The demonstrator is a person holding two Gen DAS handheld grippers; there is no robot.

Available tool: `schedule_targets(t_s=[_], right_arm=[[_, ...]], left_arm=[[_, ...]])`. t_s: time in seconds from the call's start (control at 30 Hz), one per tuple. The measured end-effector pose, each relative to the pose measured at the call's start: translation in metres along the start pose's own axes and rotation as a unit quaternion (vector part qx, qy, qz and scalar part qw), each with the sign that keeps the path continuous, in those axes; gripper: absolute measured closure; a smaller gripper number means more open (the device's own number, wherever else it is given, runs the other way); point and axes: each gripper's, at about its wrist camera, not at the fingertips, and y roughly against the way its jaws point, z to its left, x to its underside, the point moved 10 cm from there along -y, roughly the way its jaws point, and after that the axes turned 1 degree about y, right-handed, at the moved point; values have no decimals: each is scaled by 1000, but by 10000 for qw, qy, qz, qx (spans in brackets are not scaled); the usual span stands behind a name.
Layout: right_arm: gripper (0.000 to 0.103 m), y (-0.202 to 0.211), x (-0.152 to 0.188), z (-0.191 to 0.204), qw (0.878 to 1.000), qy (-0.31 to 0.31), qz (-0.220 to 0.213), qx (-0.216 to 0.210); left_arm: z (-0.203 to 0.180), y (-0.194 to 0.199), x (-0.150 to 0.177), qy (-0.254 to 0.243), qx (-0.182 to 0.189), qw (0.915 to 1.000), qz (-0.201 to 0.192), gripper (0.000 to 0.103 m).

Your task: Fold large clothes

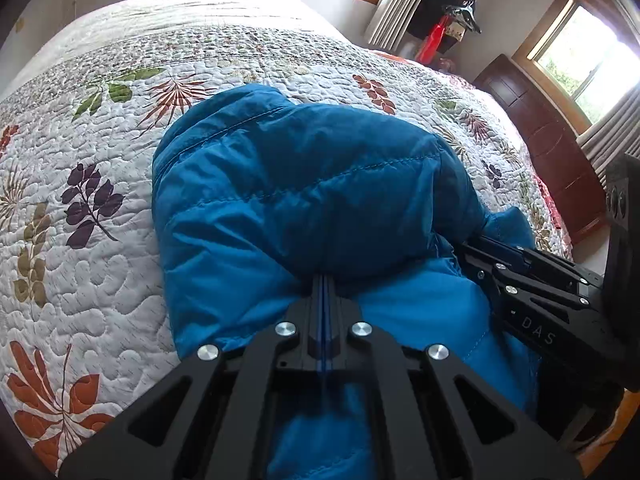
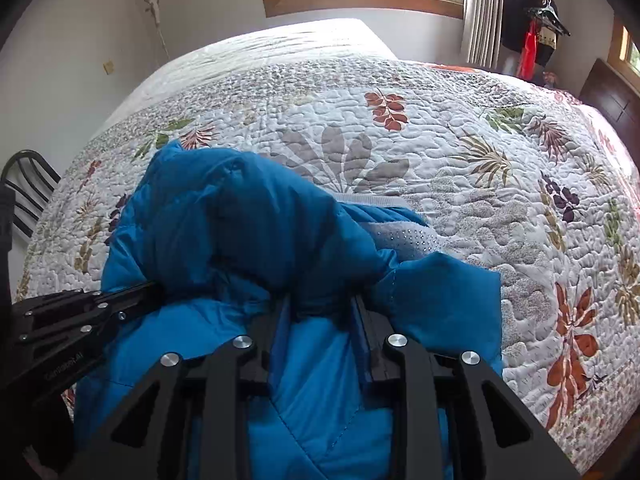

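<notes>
A puffy blue quilted jacket [image 1: 304, 184] lies bunched on the leaf-patterned quilt [image 1: 80, 240] of a bed. My left gripper [image 1: 323, 280] is shut on a thin fold of the jacket, its tips buried under a bulging part of the fabric. In the right wrist view the same blue jacket [image 2: 248, 232] fills the lower middle, with a pale grey inner lining [image 2: 404, 236] showing at its right. My right gripper [image 2: 322, 304] is shut on a thick wad of the jacket, jaws a little apart around it. Each gripper shows at the edge of the other's view, close beside it.
The quilt [image 2: 480, 160] spreads wide beyond and to the right of the jacket. A dark wooden headboard [image 1: 540, 136] stands at the right, windows [image 1: 580, 60] behind it. A coat rack with dark and red clothes [image 2: 536, 28] stands in the corner. A black chair back [image 2: 28, 184] shows at the left.
</notes>
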Motion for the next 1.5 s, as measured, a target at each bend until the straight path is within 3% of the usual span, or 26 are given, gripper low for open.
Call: schedule_targets(t_s=[0.13, 0.27, 0.4, 0.57, 0.7, 0.77, 0.8, 0.87, 0.9, 0.93, 1.0, 1.07, 1.13, 1.23, 1.4, 1.5], right_arm=[[76, 35, 1, -2, 9984, -235, -379, -342], [76, 61, 9, -17, 9966, -348, -703, -252], [81, 38, 24, -31, 9962, -591, -472, -439], [82, 23, 33, -34, 9948, -655, -618, -470], [81, 38, 31, -34, 9932, -702, -620, -695], [72, 61, 30, -33, 9911, -681, -776, -846], [58, 72, 30, -34, 9907, -651, -864, -829], [35, 89, 32, -40, 9915, -584, -946, -673], [30, 93, 33, -42, 9917, -569, -937, -673], [30, 94, 35, -44, 9914, -605, -877, -758], [28, 87, 42, -45, 9889, -718, -616, -1147], [28, 74, 51, -44, 9856, -825, -311, -1446], [27, 60, 60, -43, 9845, -876, -149, -1515], [19, 46, 68, -44, 9781, -1083, -62, -1775], [13, 22, 83, -43, 9537, -1568, 151, -2563], [11, 12, 85, -38, 9386, -1707, 210, -2990]], left_arm=[[1, 26, 3, -8, -164, 9995, -287, 103], [-8, 56, 18, -241, -325, 9966, -720, 103], [-9, 50, 36, -359, -425, 9957, -739, 103], [-8, 39, 41, -530, -596, 9935, -808, 103], [-1, 47, 38, -266, -371, 9969, -633, 102], [8, 58, 38, -112, -308, 9976, -609, 100], [14, 66, 38, -67, -269, 9975, -649, 100], [28, 77, 39, 87, -222, 9974, -679, 79], [38, 79, 41, 209, -193, 9975, -645, 53], [45, 79, 43, 281, -167, 9975, -633, 46], [59, 74, 50, 383, -141, 9977, -540, 48], [63, 65, 56, 599, 278, 9971, -373, 48], [62, 61, 60, 795, 615, 9945, -306, 47], [57, 59, 57, 761, 820, 9932, -336, 45], [46, 46, 55, 637, 956, 9931, -249, 37], [41, 36, 54, 824, 1395, 9867, -134, 37]])
